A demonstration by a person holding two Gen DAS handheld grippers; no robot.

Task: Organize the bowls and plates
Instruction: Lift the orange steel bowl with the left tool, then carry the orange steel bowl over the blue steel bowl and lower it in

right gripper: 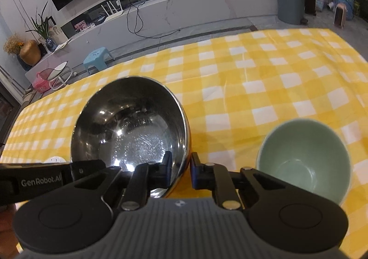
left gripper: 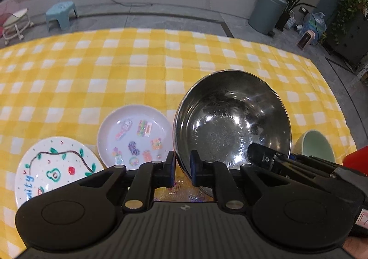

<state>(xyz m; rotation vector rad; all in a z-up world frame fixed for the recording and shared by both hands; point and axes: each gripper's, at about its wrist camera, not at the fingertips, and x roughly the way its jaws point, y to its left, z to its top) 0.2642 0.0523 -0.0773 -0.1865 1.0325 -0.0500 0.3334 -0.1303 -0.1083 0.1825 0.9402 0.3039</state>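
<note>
While both grippers clamp its near rim, the steel bowl sits tilted on the checked cloth.
steel bowl: large, shiny, empty; near edge of the tablecloth, roughly mid-width; rim raised on the near side.
left gripper: jaws narrow, one finger outside the bowl wall, one inside; pads pressing the left part of the near rim.
right gripper: jaws narrow, rim wall between the two fingers at the bowl's right near side; no gap seen at the pads.
green bowl: pale green, upright, empty; just right of the steel bowl, near edge of the cloth; apart from the right gripper.
sticker plate: white, coloured stickers inside; just left of the steel bowl, rims close, contact unclear.
painted plate: white, drawn avocado, leaves, red dot, blue lettering; left of the sticker plate at the near edge, partly under the left gripper's body.
tablecloth: yellow and white check; far half bare.
background: grey bin, blue stool on the floor beyond the far edge.
</note>
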